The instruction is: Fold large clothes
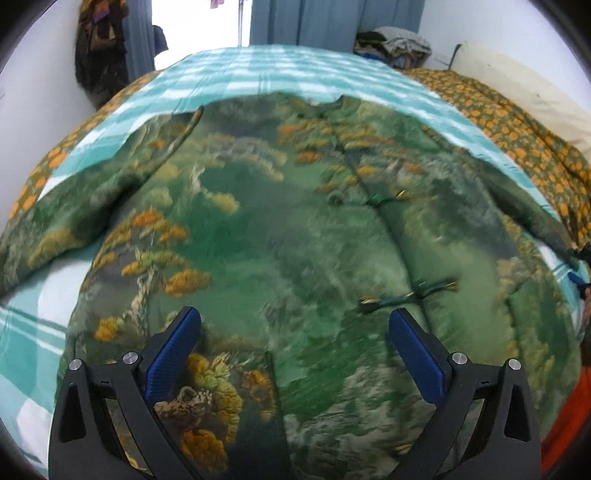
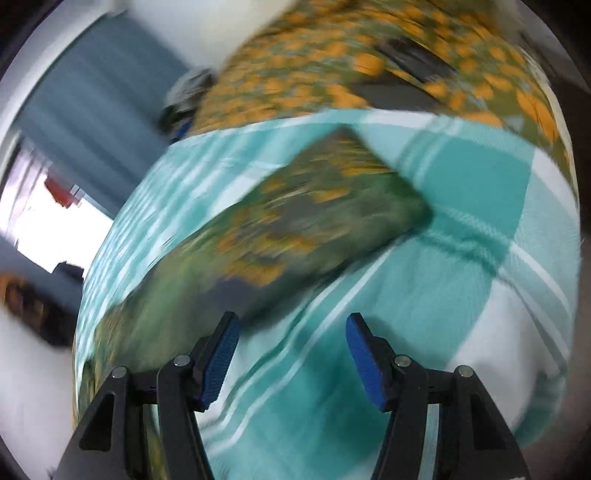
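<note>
Nearest in the left wrist view, the left gripper [image 1: 293, 332] hangs over the lower front of a padded jacket [image 1: 258, 229], its two blue pads spread wide with nothing between them. The jacket is green with orange and yellow tree patterns, and it lies spread out face up on a bed. A row of knotted cord fastenings [image 1: 408, 293] runs up its front seam toward the collar [image 1: 325, 107] at the far end. One sleeve [image 1: 74, 206] stretches out to the left of this view, the other to the right edge.

Under the jacket lies a teal and white checked sheet [image 1: 240, 74], and beyond its edges an orange-dotted blanket [image 1: 509, 133] covers the rest of the bed. At the far end stand blue curtains [image 1: 332, 22] beside a bright window, with a heap of clothes [image 1: 395, 44] at the bed's far corner and a dark garment hanging on the left wall.

The right wrist view is heavily blurred. The right gripper [image 2: 291, 332] has its pads apart and empty — below them is bare checked sheet [image 2: 424, 277]. Just beyond the left pad lies a jacket sleeve [image 2: 314, 214], reaching away across the sheet to its cuff end near the orange-dotted blanket [image 2: 332, 66]. Some dark flat things rest on that blanket; what they are I cannot tell.
</note>
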`<state>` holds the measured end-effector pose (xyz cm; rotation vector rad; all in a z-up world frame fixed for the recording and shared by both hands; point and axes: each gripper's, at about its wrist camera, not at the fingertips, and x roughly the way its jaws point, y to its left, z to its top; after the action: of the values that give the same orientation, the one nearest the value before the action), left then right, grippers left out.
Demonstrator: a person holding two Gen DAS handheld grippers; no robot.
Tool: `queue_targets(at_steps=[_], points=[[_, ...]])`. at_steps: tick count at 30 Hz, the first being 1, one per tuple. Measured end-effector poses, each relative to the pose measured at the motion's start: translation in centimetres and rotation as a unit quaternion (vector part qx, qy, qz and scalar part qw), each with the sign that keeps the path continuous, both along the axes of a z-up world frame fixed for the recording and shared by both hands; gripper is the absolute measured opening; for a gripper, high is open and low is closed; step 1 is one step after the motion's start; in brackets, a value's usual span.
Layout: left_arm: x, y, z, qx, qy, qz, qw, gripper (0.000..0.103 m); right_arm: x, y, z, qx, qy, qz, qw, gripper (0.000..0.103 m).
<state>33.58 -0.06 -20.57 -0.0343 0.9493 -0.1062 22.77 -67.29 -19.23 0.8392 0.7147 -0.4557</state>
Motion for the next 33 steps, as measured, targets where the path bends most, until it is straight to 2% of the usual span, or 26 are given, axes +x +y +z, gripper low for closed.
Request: queue_targets(at_steps=[4, 6, 7, 10, 12, 14, 16, 18, 20, 23, 25, 29, 31, 32, 33], points=[[-0.2, 0.3, -1.1, 0.001, 0.010, 0.007, 0.9999, 0.102, 1.0, -1.6, -0.8, 0.016, -0.027, -0.047, 0.998, 0.061], [-0.3, 0.2, -1.1, 0.005, 0.009, 0.006, 0.9999, 0.102, 1.3, -1.8, -0.8, 0.019, -0.031, -0.062, 0.997, 0.041], [-0.5, 0.1, -1.0, 0.007, 0.008, 0.004, 0.9999, 0.102, 1.4, -1.7, -0.4, 0.009, -0.025, -0.065, 0.997, 0.024], [-1.0, 0.3, -0.1, 0.007, 0.002, 0.001, 1.0000, 0.102, 1.2, 0.4, 2.6, -0.050, -0.039, -0.046, 0.997, 0.012], [-1.2, 0.6, 0.5, 0.002, -0.004, 0.004, 1.0000, 0.102, 1.4, 3.4, 6.2, -0.105, -0.066, 0.003, 0.992, 0.012], [-1.5, 1.0, 1.3, -0.007, -0.009, 0.012, 0.9999, 0.102, 1.6, 8.1, 10.3, -0.166, -0.099, 0.071, 0.978, 0.011], [-1.6, 1.7, 2.2, -0.027, -0.014, 0.023, 0.9993, 0.102, 1.8, 13.8, 14.1, -0.224, -0.132, 0.149, 0.954, 0.011], [-1.5, 2.1, 3.1, -0.042, -0.019, 0.031, 0.9985, 0.102, 2.0, 18.9, 16.7, -0.254, -0.158, 0.214, 0.930, 0.010], [-1.7, 2.6, 4.0, -0.057, -0.027, 0.037, 0.9973, 0.102, 2.2, 23.9, 17.8, -0.261, -0.172, 0.271, 0.911, 0.010], [-1.9, 3.0, 4.8, -0.071, -0.032, 0.037, 0.9963, 0.102, 2.7, 31.0, 16.8, -0.263, -0.168, 0.344, 0.886, 0.010], [-1.9, 3.2, 4.7, -0.075, -0.026, 0.033, 0.9964, 0.102, 3.3, 35.1, 14.4, -0.264, -0.146, 0.381, 0.874, 0.010], [-1.6, 3.9, 3.8, -0.099, -0.007, 0.031, 0.9946, 0.101, 4.4, 40.4, 7.8, -0.239, -0.079, 0.424, 0.870, 0.011], [-1.1, 4.2, 3.3, -0.128, 0.012, 0.024, 0.9914, 0.101, 5.0, 42.0, 3.9, -0.215, -0.027, 0.451, 0.866, 0.015], [-0.9, 4.2, 3.2, -0.142, 0.018, 0.017, 0.9896, 0.101, 4.7, 42.6, 2.5, -0.197, -0.004, 0.463, 0.864, 0.024], [-0.5, 4.0, 3.0, -0.158, 0.025, 0.008, 0.9871, 0.101, 4.1, 43.0, 1.7, -0.189, 0.006, 0.467, 0.864, 0.029]])
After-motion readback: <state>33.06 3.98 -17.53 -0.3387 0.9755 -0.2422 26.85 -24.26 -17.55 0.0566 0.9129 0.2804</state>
